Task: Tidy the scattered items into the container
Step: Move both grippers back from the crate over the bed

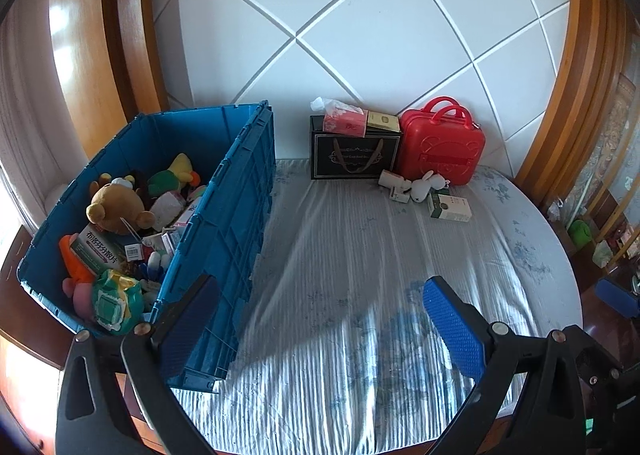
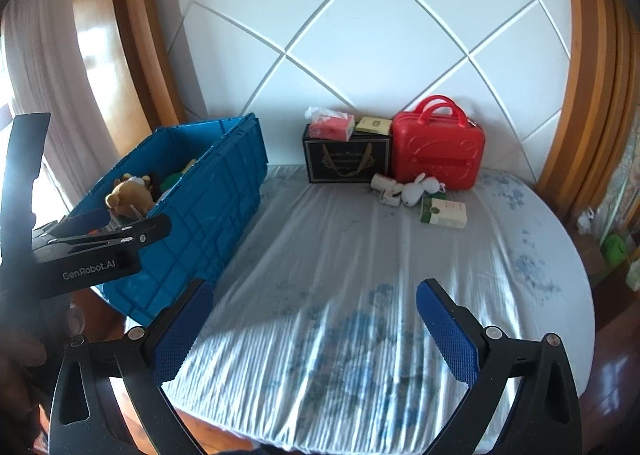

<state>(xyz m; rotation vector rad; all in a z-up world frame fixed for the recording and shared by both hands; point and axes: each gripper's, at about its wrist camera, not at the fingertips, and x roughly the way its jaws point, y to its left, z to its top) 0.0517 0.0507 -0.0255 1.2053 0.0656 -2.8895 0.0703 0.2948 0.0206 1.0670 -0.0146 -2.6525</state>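
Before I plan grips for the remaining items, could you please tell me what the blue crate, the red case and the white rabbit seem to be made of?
Blue crate: rigid moulded plastic, matte, judging by its ribbed walls.
Red case: hard plastic, probably, glossy, with an embossed front and moulded handles.
White rabbit: soft plush fabric, apparently; fuzzy, floppy ears.

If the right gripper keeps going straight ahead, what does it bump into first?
Probably the bed sheet: the open right gripper points down across bare sheet. If it skimmed above that, it would likely reach the white bunny and small boxes next, though depth is hard to judge.
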